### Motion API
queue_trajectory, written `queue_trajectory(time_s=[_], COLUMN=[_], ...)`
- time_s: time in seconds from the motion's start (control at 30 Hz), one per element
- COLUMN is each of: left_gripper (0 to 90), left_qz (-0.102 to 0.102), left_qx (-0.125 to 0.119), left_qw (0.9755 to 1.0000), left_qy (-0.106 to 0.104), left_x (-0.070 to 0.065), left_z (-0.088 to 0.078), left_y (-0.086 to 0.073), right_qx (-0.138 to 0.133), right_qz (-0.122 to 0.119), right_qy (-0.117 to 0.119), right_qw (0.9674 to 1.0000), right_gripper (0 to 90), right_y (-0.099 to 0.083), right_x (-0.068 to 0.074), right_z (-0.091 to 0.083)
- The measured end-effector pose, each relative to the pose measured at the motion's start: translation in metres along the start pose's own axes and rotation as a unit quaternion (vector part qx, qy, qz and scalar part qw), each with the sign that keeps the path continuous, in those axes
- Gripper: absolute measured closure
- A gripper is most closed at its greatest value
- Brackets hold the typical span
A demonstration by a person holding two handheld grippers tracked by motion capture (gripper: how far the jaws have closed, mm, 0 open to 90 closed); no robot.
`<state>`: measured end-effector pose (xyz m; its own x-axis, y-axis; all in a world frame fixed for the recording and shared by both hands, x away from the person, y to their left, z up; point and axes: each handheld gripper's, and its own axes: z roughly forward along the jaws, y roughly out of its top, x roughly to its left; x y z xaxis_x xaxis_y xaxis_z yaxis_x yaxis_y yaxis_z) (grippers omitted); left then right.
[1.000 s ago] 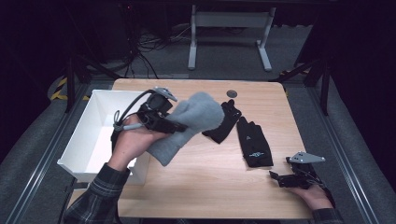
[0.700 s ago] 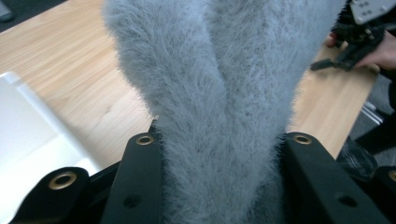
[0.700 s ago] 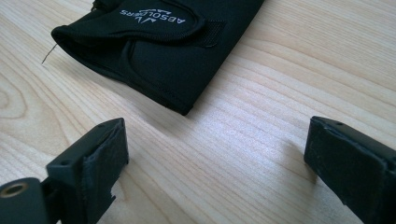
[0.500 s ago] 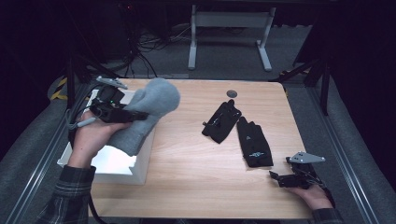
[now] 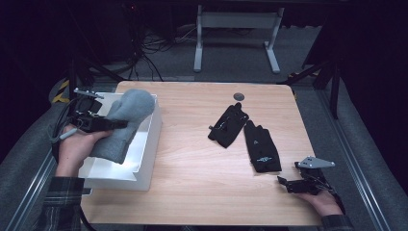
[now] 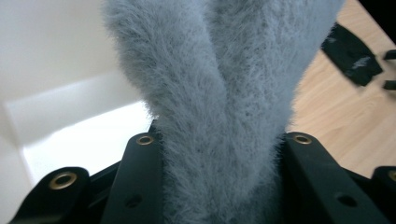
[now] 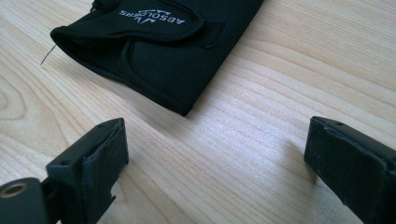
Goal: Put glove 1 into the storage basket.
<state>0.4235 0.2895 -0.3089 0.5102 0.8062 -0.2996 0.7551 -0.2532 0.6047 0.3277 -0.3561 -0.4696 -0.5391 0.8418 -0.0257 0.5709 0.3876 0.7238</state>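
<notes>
While the grey mitten (image 5: 124, 122) hangs over the white bin (image 5: 144, 159), the left gripper (image 5: 103, 123) clamps its fuzzy cuff between both jaws. Well off to its right (near the table's (image 5: 192, 183) edge) the right gripper (image 5: 288, 185) rests with jaws spread and empty, just short of a black glove (image 5: 261, 147).

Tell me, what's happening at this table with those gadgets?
A person holds a claw in each hand. The left claw is clamped on a fuzzy grey mitten and holds it over a white bin at the table's left edge. Two black gloves lie on the wooden table. The right claw rests open on the wood near the closer black glove, touching nothing.
</notes>
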Motion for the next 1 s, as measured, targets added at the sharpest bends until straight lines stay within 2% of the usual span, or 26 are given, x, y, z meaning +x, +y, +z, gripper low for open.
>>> queue_trajectory(time_s=[0.17,0.27,0.5,0.67,0.77,0.87,0.9,1.0], left_gripper=[64.9,64.8,64.0,62.1,59.0,48.6,42.1,27.4], left_qz=[-0.033,-0.045,-0.060,-0.075,-0.075,-0.071,-0.068,-0.055], left_qx=[0.021,0.034,0.064,0.088,0.097,0.099,0.097,0.083], left_qw=[0.9992,0.9983,0.9958,0.9929,0.9921,0.9920,0.9923,0.9932], left_qy=[0.008,0.012,0.027,0.028,0.030,0.033,0.037,0.059], left_x=[0.019,0.025,0.036,0.045,0.050,0.054,0.054,0.053], left_z=[0.020,0.033,0.061,0.086,0.095,0.099,0.099,0.095], left_y=[-0.011,-0.017,-0.029,-0.039,-0.043,-0.044,-0.044,-0.042], right_qx=[0.000,0.001,0.000,0.000,0.000,0.000,0.000,0.001], right_qz=[0.001,0.000,0.000,0.001,0.001,0.000,0.001,0.000], right_qy=[0.000,0.000,0.000,0.000,0.000,0.000,0.000,0.000], right_qw=[1.0000,1.0000,1.0000,1.0000,1.0000,1.0000,1.0000,1.0000], right_gripper=[6.7,6.7,6.7,6.7,6.7,6.7,6.7,6.7], right_y=[0.000,0.000,0.000,0.000,0.000,0.000,0.000,0.000], right_x=[0.000,0.000,0.000,0.000,0.000,0.000,0.000,0.000], right_z=[0.000,0.000,0.000,0.000,0.000,0.000,0.000,0.000])
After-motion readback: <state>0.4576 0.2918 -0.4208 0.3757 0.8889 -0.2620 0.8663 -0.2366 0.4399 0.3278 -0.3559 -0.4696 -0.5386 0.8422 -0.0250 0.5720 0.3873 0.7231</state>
